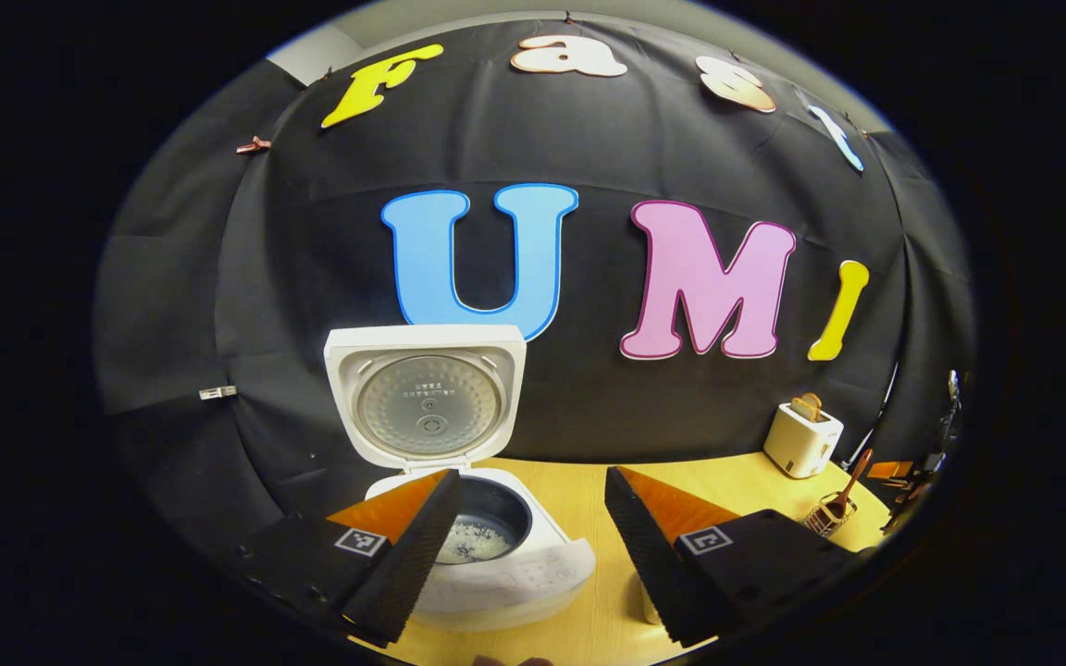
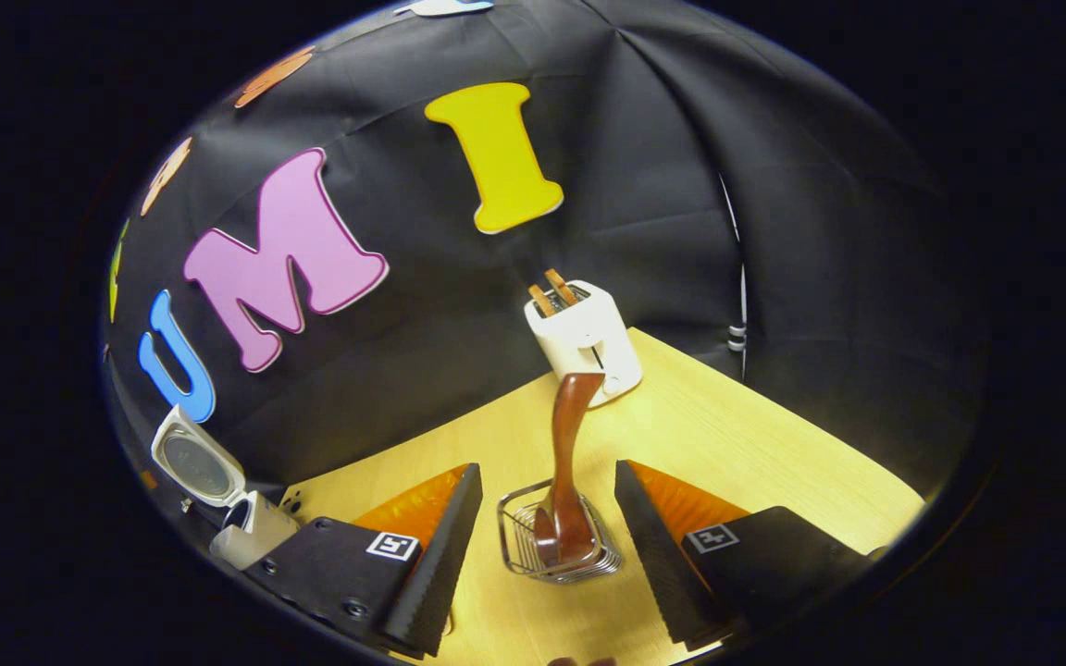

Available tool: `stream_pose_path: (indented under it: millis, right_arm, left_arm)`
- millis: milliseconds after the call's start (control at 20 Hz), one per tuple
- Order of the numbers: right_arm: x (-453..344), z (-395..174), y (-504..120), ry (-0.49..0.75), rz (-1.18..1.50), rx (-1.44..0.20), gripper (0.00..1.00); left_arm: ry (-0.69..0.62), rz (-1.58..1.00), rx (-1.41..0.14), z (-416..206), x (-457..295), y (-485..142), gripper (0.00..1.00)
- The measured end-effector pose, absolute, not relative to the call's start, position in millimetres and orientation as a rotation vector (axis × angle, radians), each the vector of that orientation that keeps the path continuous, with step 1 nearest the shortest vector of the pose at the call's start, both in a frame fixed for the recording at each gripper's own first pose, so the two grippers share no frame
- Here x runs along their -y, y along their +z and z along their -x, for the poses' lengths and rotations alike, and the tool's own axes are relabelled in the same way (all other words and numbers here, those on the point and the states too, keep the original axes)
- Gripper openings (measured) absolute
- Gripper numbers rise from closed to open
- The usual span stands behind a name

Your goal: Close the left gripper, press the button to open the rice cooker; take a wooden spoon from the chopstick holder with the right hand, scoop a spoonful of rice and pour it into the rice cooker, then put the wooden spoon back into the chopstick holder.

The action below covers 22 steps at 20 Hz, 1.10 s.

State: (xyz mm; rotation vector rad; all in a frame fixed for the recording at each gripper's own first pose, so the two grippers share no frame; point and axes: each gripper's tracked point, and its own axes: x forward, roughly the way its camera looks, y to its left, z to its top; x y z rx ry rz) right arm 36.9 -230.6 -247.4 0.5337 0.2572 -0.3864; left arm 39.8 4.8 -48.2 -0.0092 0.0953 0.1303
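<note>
Each gripper, left gripper [image 1: 526, 527] and right gripper [image 2: 547, 523], has 2 wedge-shaped fingers with ribbed inner pads, matte housings with small screws, and 1 square printed marker per finger

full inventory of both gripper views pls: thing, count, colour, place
rice cooker: 1, white, left end of the table, lid standing open, some rice in the dark pot
toaster: 1, white, back of the table by the cloth wall, two brown slices sticking out of the top
chopstick holder: 1, silver wire, on the table in front of the toaster, between the right gripper's fingers
wooden spoon: 1, dark brown, standing in the chopstick holder, handle up
table: 1, light wood
cloth wall: 1, black, behind the table
left gripper: 1, open, in front of the rice cooker
right gripper: 1, open, fingers either side of the chopstick holder, not touching the spoon
</note>
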Motion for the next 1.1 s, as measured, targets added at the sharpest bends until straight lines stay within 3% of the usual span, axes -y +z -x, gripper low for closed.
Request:
stream_pose_path:
  millis: [150, 250, 500, 900, 1100]
  right_arm:
    - [215, -34, -212, -0.344, -0.491, -0.223, 0.89]
    - [209, -34, -184, -0.322, -0.424, -0.189, 0.96]
    - [167, -42, -124, -0.210, -0.266, -0.121, 0.96]
    - [78, -35, -76, -0.057, -0.093, -0.093, 0.98]
    - [73, -29, -69, -0.063, 0.017, -0.084, 0.95]
  left_arm:
    - [0.127, -0.002, -0.073, -41, -8, -41, 0.99]
    - [0.123, -0.006, -0.047, -42, -13, -31, 0.99]
    - [0.139, -0.025, 0.033, -60, -37, 12, 0.99]
    - [0.271, -0.082, 0.110, -123, -96, 78, 0.99]
    - [0.281, -0.096, 0.128, -160, -107, 92, 0.98]
